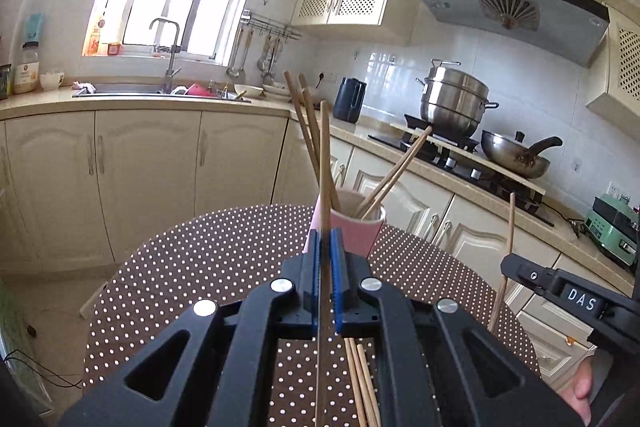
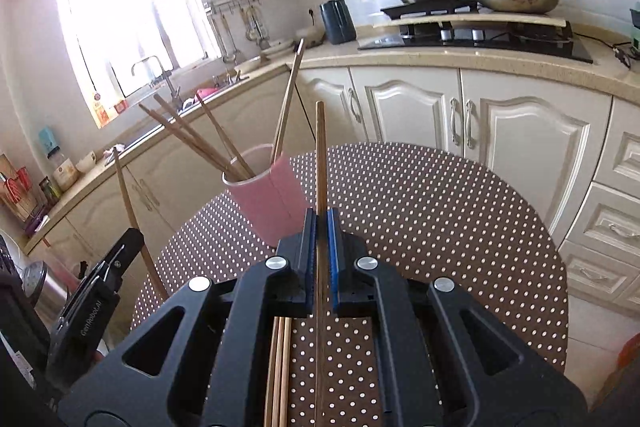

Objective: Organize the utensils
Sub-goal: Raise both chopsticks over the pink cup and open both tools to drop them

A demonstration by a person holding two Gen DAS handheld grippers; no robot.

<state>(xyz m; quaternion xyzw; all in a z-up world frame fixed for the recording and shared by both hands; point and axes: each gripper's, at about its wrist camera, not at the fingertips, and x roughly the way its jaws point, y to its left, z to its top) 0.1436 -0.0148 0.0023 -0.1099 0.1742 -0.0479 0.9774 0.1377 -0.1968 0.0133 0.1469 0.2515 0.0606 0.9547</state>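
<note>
**Roughly midway: chopsticks into the cup, two in hand, a few left lying**

Item 1. Pink cup [image 1: 356, 227], standing on the dotted table [image 1: 200, 247]. It holds several wooden chopsticks [image 2: 192, 137] leaning out to both sides; I judge these the finished part of the job.

Item 2. Left gripper [image 1: 327, 247], jaws pressed together on one chopstick [image 1: 325, 155], which stands upright just in front of the cup.

Item 3. Right gripper [image 2: 321, 231], jaws likewise clamped on one chopstick [image 2: 320, 155], upright and just beside the cup.

Item 4. Loose chopsticks [image 1: 362, 383] lying flat on the table beneath the grippers (three or so, as far as can be counted). These, with the two held ones, appear to be what is left to put away.

Item 5. Not determinable: the cup's base and the lower ends of the sticks inside it; the full length of the loose sticks, which are cut off by the gripper bodies and the bottom edge; the near edge of the table; whether other utensils lie out of view. The window glare washes out the sink area.
</note>
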